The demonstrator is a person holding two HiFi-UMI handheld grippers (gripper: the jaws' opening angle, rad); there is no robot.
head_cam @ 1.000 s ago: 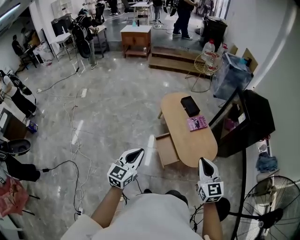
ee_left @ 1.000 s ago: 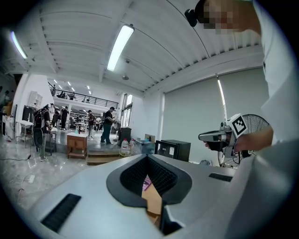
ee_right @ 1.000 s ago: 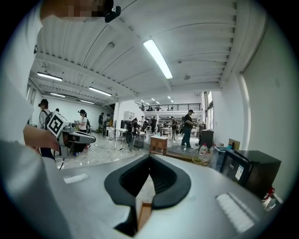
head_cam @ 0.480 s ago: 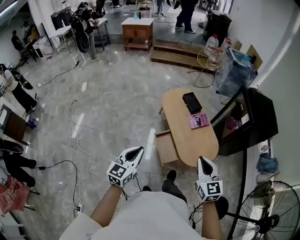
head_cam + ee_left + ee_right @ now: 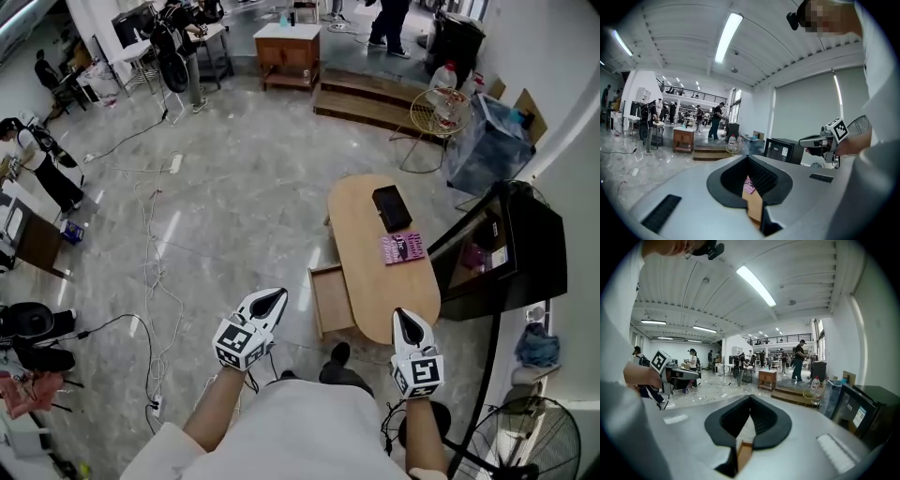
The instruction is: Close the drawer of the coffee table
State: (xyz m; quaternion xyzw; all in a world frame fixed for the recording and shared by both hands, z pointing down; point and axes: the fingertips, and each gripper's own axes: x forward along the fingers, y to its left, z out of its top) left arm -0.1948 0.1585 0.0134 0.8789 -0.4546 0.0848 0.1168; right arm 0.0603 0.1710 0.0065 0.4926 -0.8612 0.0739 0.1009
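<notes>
Left gripper (image 5: pixel 272 300) and right gripper (image 5: pixel 405 321), jaws pressed together and empty, are now nearer the coffee table (image 5: pixel 370 272); drawer (image 5: pixel 333 302) remains open.

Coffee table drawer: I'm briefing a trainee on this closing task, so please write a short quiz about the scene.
1. True or false: the coffee table has its drawer pulled out.
2. Beside the black box on the tabletop lies: A a mug; B a pink booklet; C a laptop.
3. Fill in: the left gripper and right gripper both have their fingers ____.
Key: 1 true; 2 B; 3 shut.
</notes>
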